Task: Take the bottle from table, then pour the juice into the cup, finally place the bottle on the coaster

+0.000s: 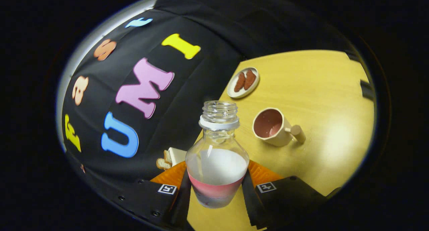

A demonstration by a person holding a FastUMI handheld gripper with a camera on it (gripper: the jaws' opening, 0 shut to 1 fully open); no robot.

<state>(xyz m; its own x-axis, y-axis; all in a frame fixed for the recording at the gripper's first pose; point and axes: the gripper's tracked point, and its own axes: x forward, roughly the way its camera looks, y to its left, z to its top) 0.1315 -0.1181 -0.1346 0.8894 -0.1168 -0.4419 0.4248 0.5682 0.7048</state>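
Bottle clamped between the jaws; cup near, bare table beyond.

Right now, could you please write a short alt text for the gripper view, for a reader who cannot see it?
The gripper is shut on an uncapped clear bottle holding some white liquid, tilted over a yellow wooden table. Beyond the bottle lies a beige cup with pink inside, and farther off a small plate of brown snacks.

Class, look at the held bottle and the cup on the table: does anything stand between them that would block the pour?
Nothing visible does. The gripper is shut on the bottle; the cup lies just beyond, with bare table between.
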